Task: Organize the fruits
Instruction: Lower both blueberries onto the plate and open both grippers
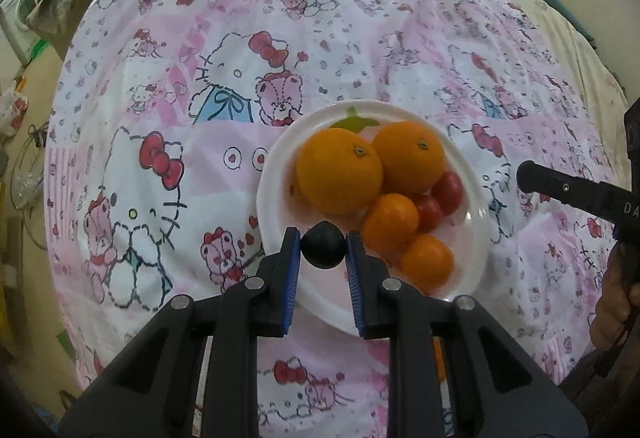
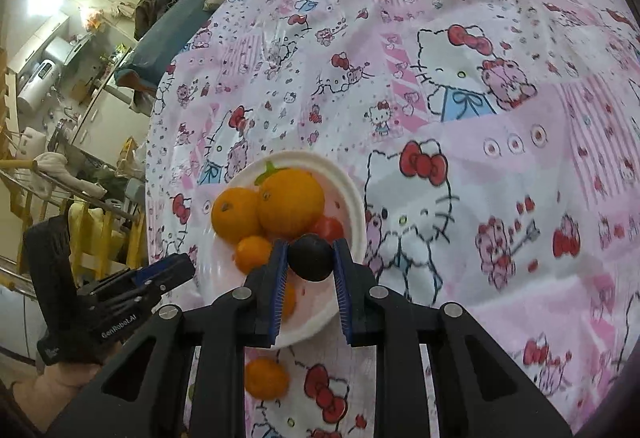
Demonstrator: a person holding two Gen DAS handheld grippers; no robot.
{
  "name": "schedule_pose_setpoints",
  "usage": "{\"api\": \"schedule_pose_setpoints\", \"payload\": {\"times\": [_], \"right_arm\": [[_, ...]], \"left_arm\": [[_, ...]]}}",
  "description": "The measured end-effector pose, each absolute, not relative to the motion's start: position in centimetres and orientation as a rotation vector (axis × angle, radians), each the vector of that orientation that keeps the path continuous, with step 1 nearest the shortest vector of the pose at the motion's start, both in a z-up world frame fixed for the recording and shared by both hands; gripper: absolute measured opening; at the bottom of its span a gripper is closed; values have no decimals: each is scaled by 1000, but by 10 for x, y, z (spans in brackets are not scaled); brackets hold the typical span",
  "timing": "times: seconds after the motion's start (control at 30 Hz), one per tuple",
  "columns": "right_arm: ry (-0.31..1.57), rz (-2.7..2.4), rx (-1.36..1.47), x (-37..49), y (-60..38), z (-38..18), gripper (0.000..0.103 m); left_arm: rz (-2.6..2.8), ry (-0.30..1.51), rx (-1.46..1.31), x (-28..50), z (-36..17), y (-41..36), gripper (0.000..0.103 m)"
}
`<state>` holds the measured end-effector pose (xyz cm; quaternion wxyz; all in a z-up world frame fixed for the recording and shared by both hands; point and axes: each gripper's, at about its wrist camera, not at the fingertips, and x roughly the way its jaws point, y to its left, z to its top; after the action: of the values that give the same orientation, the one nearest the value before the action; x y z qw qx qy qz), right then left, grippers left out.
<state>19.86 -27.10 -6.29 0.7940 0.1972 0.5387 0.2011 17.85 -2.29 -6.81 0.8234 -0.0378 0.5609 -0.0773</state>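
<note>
A pink cartoon-print bedsheet point(image 1: 160, 86) carries your white plate point(image 1: 476, 238). Above its rim, your left gripper point(image 1: 323, 252) pinches a dark fruit point(image 1: 323, 243), and your right gripper point(image 2: 310, 260) pinches a second dark fruit point(image 2: 310, 256).

2 dark plums point(image 1: 323, 245) held over fruit-filled plate point(image 1: 276, 174).

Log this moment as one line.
left gripper: shut on dark fruit | right gripper: shut on dark fruit | plate: oranges, cherry tomatoes | small orange: off plate, on cloth
</note>
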Motion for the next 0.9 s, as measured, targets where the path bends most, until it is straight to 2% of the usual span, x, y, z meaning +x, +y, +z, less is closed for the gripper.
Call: {"api": "schedule_pose_setpoints", "payload": {"times": [0.33, 0.77, 0.8, 0.87, 0.9], "right_arm": [[1226, 418, 428, 224, -259, -100, 24], [1204, 429, 442, 242, -256, -109, 27], [1204, 428, 436, 242, -256, -108, 27], [1208, 423, 425, 242, -256, -108, 27], [1211, 423, 442, 242, -257, -109, 27]], "left_arm": [[-174, 1254, -142, 186, -81, -28, 20], [-148, 1269, -128, 191, -84, -29, 21], [-152, 1269, -129, 191, -84, -29, 25], [-157, 1263, -129, 190, -82, -29, 54], [-152, 1249, -128, 189, -80, -30, 59]]}}
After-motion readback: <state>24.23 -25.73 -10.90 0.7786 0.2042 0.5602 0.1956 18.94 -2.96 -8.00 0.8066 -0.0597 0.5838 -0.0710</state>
